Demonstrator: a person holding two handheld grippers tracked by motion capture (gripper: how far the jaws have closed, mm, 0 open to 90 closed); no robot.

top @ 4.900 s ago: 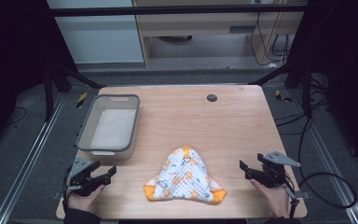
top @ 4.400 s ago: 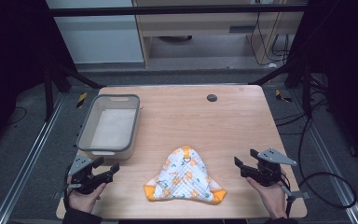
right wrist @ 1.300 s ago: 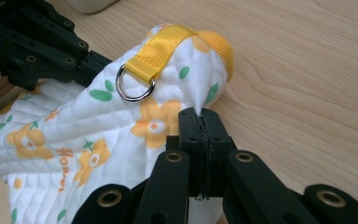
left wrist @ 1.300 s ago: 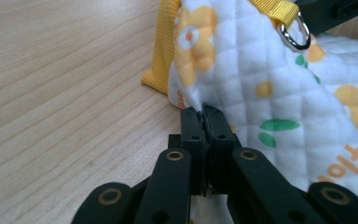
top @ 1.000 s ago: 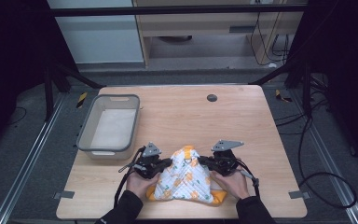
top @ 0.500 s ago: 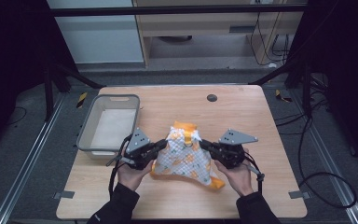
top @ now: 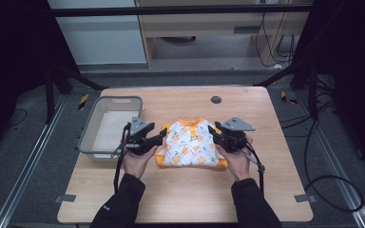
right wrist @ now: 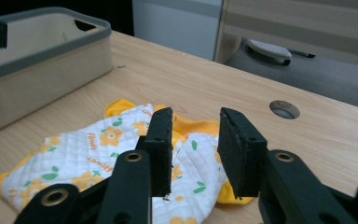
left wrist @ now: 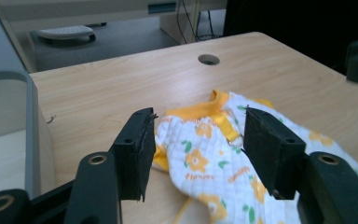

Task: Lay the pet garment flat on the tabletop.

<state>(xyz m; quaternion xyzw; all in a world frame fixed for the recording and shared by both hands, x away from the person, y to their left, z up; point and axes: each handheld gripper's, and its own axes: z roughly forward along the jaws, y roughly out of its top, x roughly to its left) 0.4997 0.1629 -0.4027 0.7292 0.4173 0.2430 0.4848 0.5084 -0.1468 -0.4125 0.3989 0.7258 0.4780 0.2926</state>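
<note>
- Now, the folded garment (top: 191, 148), white quilted cloth with orange flowers and orange trim, lies flat on the desk (top: 266, 190) near the middle, a little toward the person's edge.
- Left gripper (top: 163, 136): jaws apart, having just been opening; the left gripper view shows the garment's left edge (left wrist: 205, 154) below and beyond the gap, and neither pad presses on it.
- Right gripper (top: 214, 130): jaws apart, having just been opening; in the right gripper view the cloth (right wrist: 102, 149) lies under and past the 2 pads, loose, not pinched.
- The 2 grippers sit on opposite sides of the garment, tips pointing inward at its upper corners, each carried by a hand in a dark sleeve coming from the near edge.
- Grey bin (top: 91, 134): stands by the desk's left edge, just beside the left gripper, apart from the garment.
- Round cable hole (top: 216, 99): near the far edge, well apart from the cloth.
</note>
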